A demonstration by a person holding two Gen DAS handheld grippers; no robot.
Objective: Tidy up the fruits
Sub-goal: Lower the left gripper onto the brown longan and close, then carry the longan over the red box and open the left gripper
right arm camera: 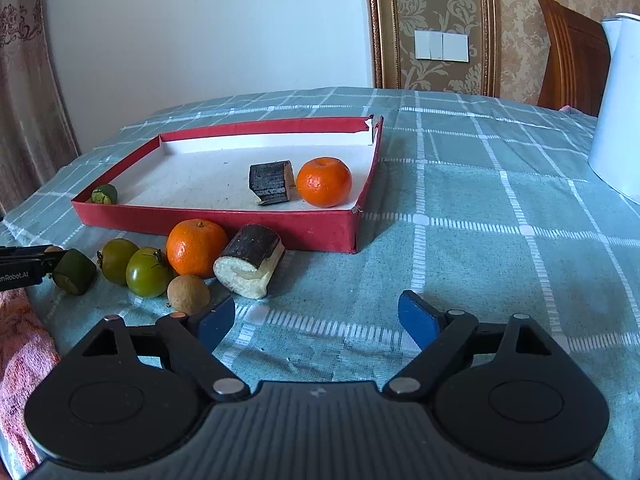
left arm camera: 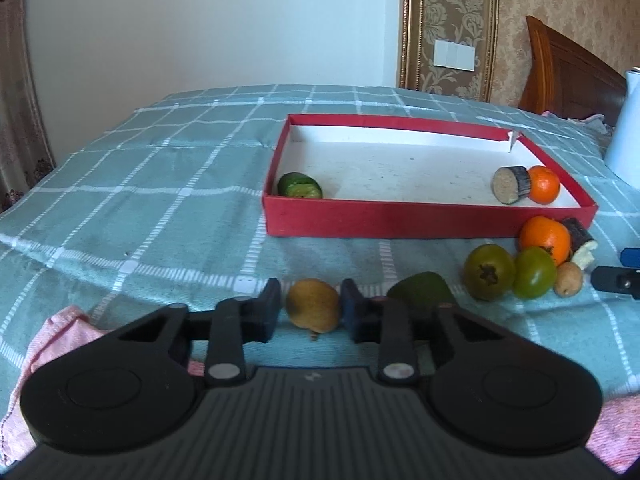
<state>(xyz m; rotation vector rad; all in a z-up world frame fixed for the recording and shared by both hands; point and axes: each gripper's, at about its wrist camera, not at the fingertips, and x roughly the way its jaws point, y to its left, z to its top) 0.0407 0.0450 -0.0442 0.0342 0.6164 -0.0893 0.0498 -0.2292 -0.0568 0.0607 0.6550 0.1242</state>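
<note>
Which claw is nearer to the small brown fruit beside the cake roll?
Right. The right claw stands open, its left finger just before the brown fruit. The left claw grips a yellow fruit farther left.

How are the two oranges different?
The orange in the red box lies inside the red box, beside a dark sugarcane piece. The orange on the cloth sits outside, on the checked cloth, crowded by green fruits. Both are round, bright orange and untouched.

We see our right gripper [right arm camera: 316, 320] spread wide over checked cloth [right arm camera: 480, 240], fruits beside the red tray [right arm camera: 280, 228].
</note>
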